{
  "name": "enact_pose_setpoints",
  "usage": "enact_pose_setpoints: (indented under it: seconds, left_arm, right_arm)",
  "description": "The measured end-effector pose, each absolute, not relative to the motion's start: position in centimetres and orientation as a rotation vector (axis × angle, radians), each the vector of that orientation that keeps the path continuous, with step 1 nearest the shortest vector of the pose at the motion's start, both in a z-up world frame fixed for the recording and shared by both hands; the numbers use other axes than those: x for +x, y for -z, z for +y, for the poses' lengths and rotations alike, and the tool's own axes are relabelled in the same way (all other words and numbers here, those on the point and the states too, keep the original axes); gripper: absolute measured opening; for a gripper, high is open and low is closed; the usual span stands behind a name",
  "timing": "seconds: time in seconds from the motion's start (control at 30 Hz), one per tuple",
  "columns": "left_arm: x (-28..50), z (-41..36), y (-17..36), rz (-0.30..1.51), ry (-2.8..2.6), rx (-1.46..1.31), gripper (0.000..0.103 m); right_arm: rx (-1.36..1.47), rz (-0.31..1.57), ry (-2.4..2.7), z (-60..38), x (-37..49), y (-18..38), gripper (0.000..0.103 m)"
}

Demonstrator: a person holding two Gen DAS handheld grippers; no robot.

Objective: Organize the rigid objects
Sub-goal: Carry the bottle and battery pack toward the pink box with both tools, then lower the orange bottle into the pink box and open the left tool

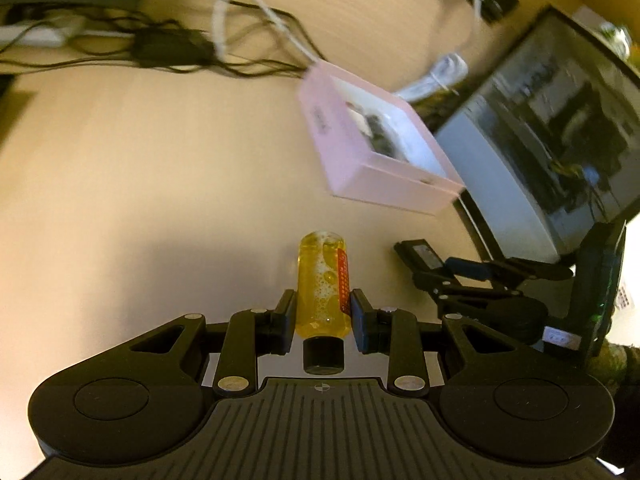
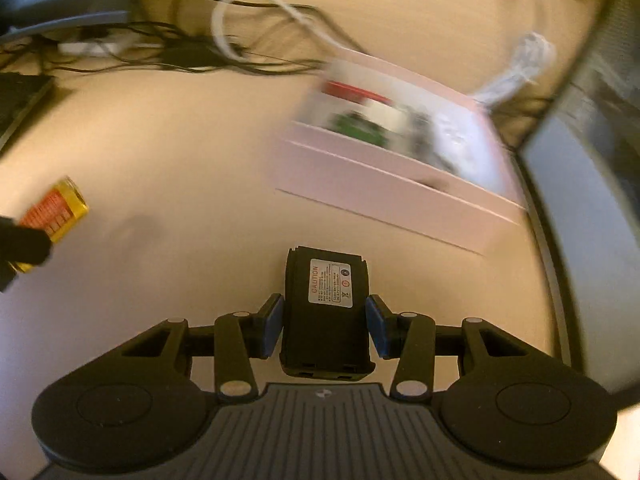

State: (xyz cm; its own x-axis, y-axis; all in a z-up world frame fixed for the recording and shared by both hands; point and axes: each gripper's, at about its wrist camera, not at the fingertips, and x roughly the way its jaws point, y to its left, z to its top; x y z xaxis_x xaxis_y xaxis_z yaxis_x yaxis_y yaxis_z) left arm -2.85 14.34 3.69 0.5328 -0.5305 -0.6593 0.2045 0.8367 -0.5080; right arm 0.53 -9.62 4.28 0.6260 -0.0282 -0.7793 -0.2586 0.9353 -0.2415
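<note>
Much of the right wrist view is smeared by motion blur: the pink box shows only as a streaked shape, and the red, green and white things inside it cannot be identified. In the left wrist view the box is sharper, open-topped, with dark and white contents too blurred to name. The screen at the right is cut off by the frame edge, and its picture is too blurred to read. The far left corner holds a dark tangle of cables and a white cable looping toward the box; where they end is hard to make out.

The surface is a pale wood-grain table, in warm, dim light.

There are two held things, one in each tool. The left hand-held gripper is closed narrowly on one small bottle of yellow liquid with bubbles, an orange label and a black cap facing the camera; it is lifted above the table, near the box. The right hand-held gripper clamps one black battery pack with a white caution label, held above the table in front of the box. Each tool also shows at the edge of the other's view, partly cropped. One box, one screen
</note>
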Motion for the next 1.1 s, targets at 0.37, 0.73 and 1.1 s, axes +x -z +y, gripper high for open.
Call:
enact_pose_setpoints:
  seconds: [0.37,0.73,1.1]
  left_arm:
    - [-1.7,4.9,-6.3,0.940,0.366,-0.224,0.032]
    - [-2.9,2.9,-7.5,0.942,0.313,-0.180,0.032]
    - [-2.5,1.7,-7.5,0.957,0.395,-0.105,0.032]
  right_arm:
    - [-0.199,0.872,-0.197,-17.9,1.5,-3.1,0.044]
    - [-0.152,0.877,-0.252,-18.9,3.0,-2.1,0.056]
    - [-0.068,0.803,-0.286,-20.4,-0.7,-6.5,0.050]
